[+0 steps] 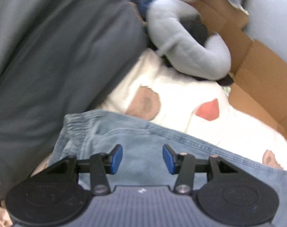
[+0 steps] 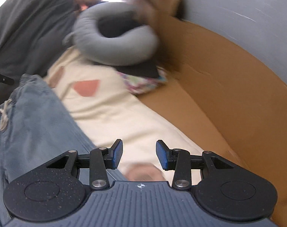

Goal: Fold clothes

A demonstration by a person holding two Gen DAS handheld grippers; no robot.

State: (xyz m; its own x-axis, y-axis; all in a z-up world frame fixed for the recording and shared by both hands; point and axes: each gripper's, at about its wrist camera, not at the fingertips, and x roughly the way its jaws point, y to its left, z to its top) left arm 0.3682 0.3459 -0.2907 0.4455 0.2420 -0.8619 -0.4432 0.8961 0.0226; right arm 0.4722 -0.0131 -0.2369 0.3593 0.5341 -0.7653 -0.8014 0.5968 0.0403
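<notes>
Light blue denim shorts (image 1: 135,132) with an elastic waistband lie on a cream blanket (image 1: 181,94) with brown and red patches. My left gripper (image 1: 142,158) is open and empty, just above the denim. In the right wrist view the shorts (image 2: 35,117) lie at the left, with a drawstring (image 2: 4,113) showing. My right gripper (image 2: 139,155) is open and empty, over the cream blanket (image 2: 124,117) beside the shorts' edge. Both views are blurred.
A grey neck pillow (image 1: 185,43) lies at the far end; it also shows in the right wrist view (image 2: 115,43). A dark grey cushion (image 1: 54,56) is on the left. A cardboard box (image 2: 228,87) runs along the right, against a pale wall (image 2: 247,15). A floral cloth (image 2: 143,83) lies under the pillow.
</notes>
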